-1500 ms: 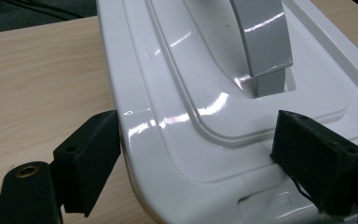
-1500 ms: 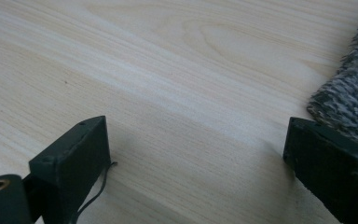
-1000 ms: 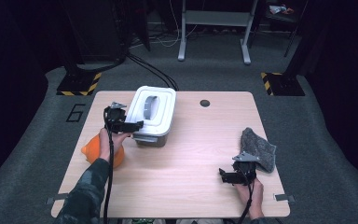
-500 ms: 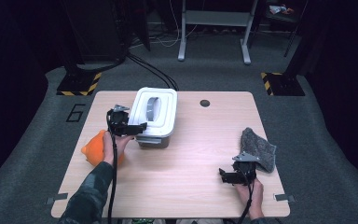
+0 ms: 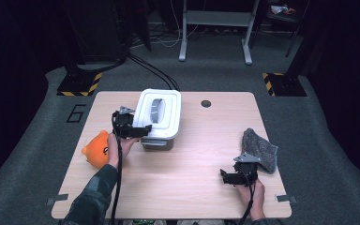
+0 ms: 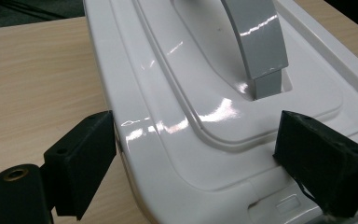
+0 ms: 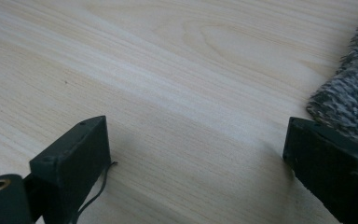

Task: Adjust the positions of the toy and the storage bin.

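Left claw [image 6: 196, 158] gapes wide around the white box's lid [image 6: 223, 93] near the desk's [image 5: 197, 187] far edge, not clamped yet. Lid's on; the lift remains, I'd say.

Your box [image 6: 177, 116] is shiny smooth white plastic, its grey handle [image 6: 256, 42] glossy too, your table [image 7: 168, 70] is pale matt wood with fine grain, your cloth [image 7: 349, 98] is grey and fuzzy, your toy [image 5: 98, 149] is soft orange plush
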The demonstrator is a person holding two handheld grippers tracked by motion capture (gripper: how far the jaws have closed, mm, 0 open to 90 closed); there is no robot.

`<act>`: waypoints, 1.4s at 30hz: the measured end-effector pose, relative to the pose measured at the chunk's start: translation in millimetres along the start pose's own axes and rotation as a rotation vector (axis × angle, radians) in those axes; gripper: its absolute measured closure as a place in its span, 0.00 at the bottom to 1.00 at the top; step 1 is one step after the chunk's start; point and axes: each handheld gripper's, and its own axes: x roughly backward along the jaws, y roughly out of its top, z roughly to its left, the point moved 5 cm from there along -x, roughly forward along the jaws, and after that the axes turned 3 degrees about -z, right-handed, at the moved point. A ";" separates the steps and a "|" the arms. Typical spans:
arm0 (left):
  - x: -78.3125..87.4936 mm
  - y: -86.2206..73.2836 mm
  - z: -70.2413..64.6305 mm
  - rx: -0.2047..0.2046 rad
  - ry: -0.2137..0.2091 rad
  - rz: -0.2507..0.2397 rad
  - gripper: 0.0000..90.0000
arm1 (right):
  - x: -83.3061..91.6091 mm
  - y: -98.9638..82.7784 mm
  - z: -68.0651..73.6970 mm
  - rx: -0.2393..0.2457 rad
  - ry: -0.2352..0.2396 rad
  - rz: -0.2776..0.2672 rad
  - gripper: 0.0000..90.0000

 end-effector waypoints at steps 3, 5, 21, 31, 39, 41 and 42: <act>-2.0 0.3 -4.3 -0.002 -0.008 -0.010 0.14 | -0.2 0.2 0.3 -0.003 0.001 -0.003 0.07; -2.5 0.3 -7.2 -0.012 -0.015 -0.010 0.14 | 0.0 0.1 -0.2 0.004 0.000 -0.001 0.07; -5.5 -2.3 -29.3 -0.002 -0.061 -0.028 0.16 | 0.2 0.1 0.2 0.006 -0.005 -0.002 0.07; -7.1 -3.8 -43.1 -0.012 -0.074 -0.036 0.15 | -0.1 0.0 0.2 0.010 -0.005 -0.008 0.07; -8.9 -3.8 -56.6 -0.023 -0.094 -0.041 0.15 | 0.2 -0.1 0.1 0.011 -0.005 -0.004 0.07; -8.8 -3.6 -59.0 -0.035 -0.102 -0.041 0.15 | 0.5 -0.2 0.3 0.009 -0.006 0.000 0.07; -8.7 -3.7 -60.7 -0.034 -0.103 -0.041 0.15 | 0.4 -0.1 0.0 0.013 -0.006 -0.002 0.07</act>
